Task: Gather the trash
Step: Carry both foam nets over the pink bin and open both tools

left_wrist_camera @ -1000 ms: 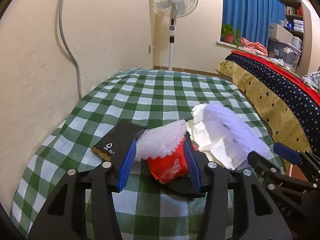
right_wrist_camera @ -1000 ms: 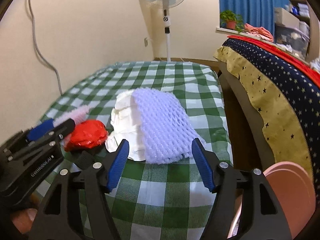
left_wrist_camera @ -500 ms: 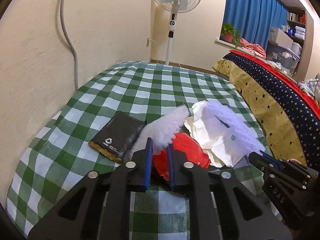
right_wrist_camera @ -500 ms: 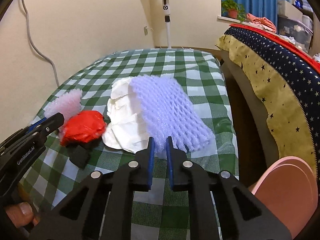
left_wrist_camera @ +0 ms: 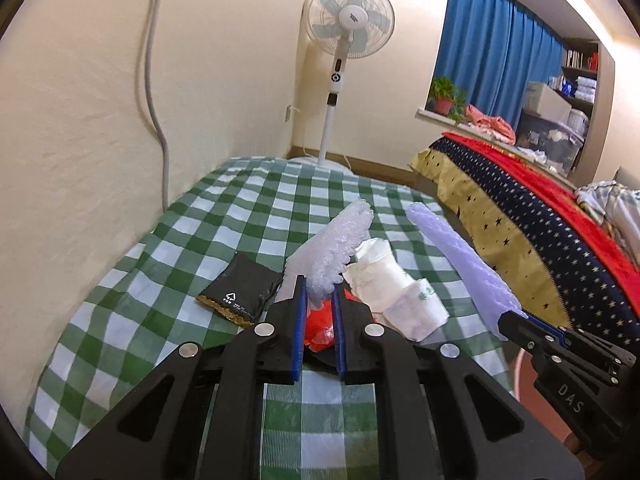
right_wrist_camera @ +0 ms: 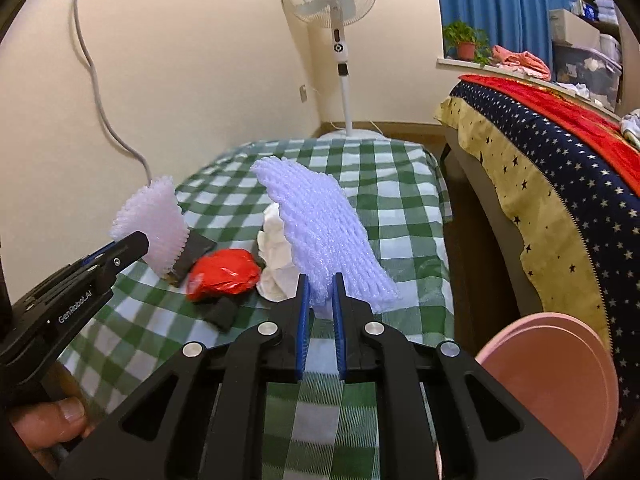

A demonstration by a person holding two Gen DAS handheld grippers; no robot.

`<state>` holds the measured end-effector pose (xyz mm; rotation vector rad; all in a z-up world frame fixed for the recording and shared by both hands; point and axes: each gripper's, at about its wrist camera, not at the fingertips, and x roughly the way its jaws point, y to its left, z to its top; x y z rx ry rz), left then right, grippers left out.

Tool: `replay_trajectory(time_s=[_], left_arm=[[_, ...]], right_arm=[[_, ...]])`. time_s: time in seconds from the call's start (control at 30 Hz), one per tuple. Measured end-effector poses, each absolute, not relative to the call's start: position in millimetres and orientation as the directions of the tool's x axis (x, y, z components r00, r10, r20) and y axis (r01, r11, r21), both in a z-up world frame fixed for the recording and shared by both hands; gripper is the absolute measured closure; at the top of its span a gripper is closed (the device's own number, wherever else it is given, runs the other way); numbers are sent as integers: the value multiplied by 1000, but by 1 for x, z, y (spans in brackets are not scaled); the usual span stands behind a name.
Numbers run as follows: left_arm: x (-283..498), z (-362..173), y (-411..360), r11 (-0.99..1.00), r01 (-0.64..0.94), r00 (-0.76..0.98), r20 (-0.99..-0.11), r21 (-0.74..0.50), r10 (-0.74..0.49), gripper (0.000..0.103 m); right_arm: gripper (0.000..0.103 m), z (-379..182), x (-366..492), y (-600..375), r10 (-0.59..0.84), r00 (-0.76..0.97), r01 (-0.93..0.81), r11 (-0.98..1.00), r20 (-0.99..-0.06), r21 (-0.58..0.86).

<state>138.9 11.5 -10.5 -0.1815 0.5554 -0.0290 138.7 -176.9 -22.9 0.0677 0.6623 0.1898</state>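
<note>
A: What writing can you read from your two cameras?

B: Your left gripper carries "GenRobot.AI" in white along its black arm in the right wrist view. Your right gripper shows "DAS" in the left wrist view. The black packet has a white recycling triangle with small print under it, too fine to read. The crumpled white paper has a green printed mark, also unreadable.

A: And what are you pinching?

B: Your left gripper has its blue pads pressed onto the lower edge of the pink-white foam net, a soft ribbed mesh sleeve lifted clear of the cloth and tilted upward. Your right gripper is clamped on the near edge of the lilac foam net, a larger woven-looking mesh sheet raised off the table and fanning away from you.

A: What lies on the table?

B: The green-and-white checked tablecloth holds the rest. A glossy red plastic wrapper, crinkled into a lump, lies beside the white paper. The flat black packet has a gold serrated edge and lies left of the wrapper. A small dark scrap lies just in front of the red wrapper.

A: Anything at your right?

B: A smooth pink round rim sits beside the table edge.
</note>
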Motion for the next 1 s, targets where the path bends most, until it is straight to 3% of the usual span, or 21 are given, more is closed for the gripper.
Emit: replay_trajectory(time_s=[1.0], left_arm=[[57, 25, -32, 968, 142, 861, -457, -207, -224, 91]], right_arm=[[92, 37, 20, -247, 105, 844, -25, 987, -526, 156]])
